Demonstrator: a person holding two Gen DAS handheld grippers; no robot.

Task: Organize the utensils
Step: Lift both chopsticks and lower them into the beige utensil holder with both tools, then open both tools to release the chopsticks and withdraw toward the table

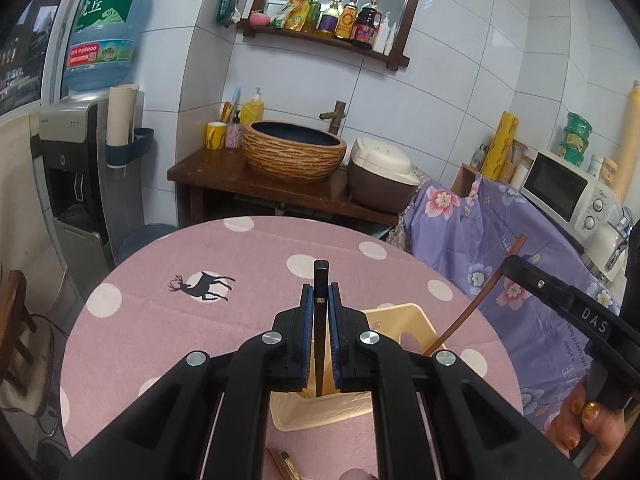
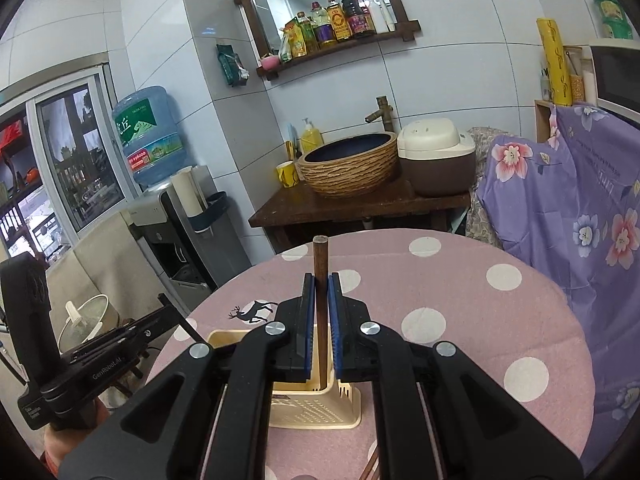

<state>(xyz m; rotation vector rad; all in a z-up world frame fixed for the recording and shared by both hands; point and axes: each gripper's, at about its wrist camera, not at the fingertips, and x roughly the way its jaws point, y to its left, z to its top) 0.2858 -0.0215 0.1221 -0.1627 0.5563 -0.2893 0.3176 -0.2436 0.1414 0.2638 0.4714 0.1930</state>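
Dark chopstick (image 1: 320,320): clamped between the blue pads of the left claw (image 1: 320,294), standing upright; its squared top end pokes out past the claw tips, its lower end drops below the claw into the holder.
Brown chopstick (image 2: 321,320): clamped between the blue pads of the right claw (image 2: 320,284), also upright; its top end rises beyond the tips, its lower end reaches down into the holder.
Left claw: pressed together on the dark chopstick, nothing else between the pads.
Right claw: pressed together on the brown chopstick; in the left wrist view it shows at the right edge with the brown stick running slantwise from it down toward the holder.
Utensil holder (image 1: 396,320): cream plastic box with slotted walls, directly beneath and just beyond both claws, standing on the table.
Table (image 1: 160,320): round, covered by a pink cloth with white dots and a black deer print (image 1: 202,285) that lies beyond the left claw, to its left.
Loose utensils (image 1: 282,466): a few brown and gold pieces lying on the cloth under the left claw, nearer than the holder; too hidden to name.
Hand (image 1: 592,428): a person's fingers wrapped on the right claw's handle, at the lower right of the left wrist view.
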